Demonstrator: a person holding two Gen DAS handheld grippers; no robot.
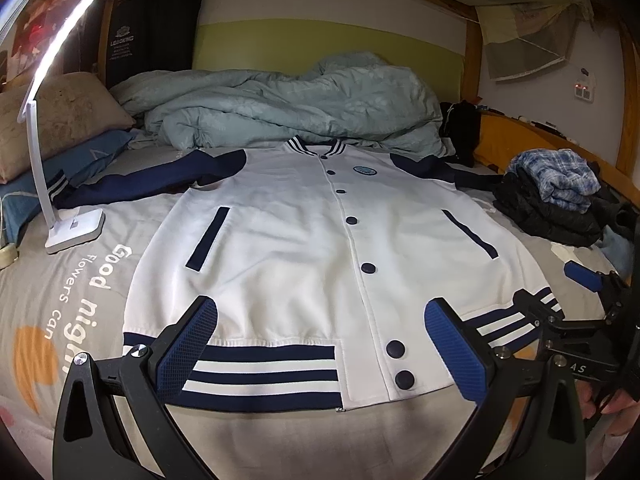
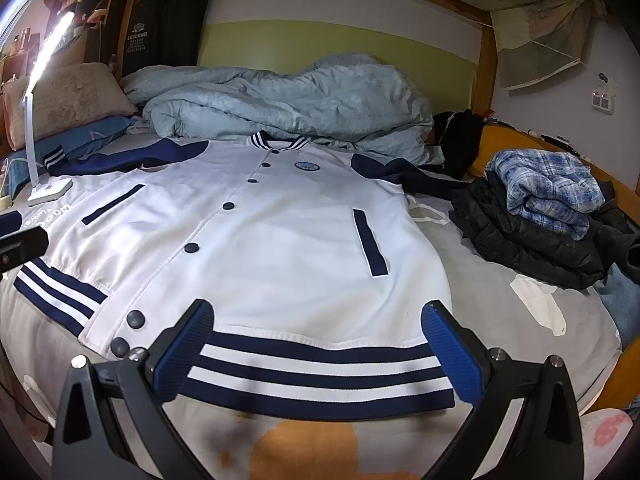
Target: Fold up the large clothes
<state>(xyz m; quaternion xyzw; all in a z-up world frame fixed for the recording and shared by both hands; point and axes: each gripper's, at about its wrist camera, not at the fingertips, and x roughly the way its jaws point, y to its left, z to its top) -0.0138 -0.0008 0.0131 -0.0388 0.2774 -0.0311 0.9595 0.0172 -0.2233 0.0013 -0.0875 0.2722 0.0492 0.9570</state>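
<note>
A white varsity jacket (image 1: 304,240) (image 2: 256,236) with navy sleeves, navy buttons and a navy-and-white striped hem lies flat, front up and buttoned, on the grey bedsheet (image 1: 72,280). Its collar points to the far end of the bed. My left gripper (image 1: 320,344) hovers open over the left half of the striped hem, nothing between its blue pads. My right gripper (image 2: 320,344) stands open over the right half of the hem, also holding nothing. The right gripper (image 1: 588,280) shows at the right edge of the left wrist view, with a hand (image 1: 612,400) on its handle.
A white desk lamp (image 1: 72,236) stands on the sheet left of the jacket. A crumpled pale blue duvet (image 1: 288,104) lies behind the collar, pillows (image 1: 52,120) at far left. A pile of dark clothes with a blue plaid shirt (image 2: 548,192) sits right, against the wooden bed rail (image 2: 624,188).
</note>
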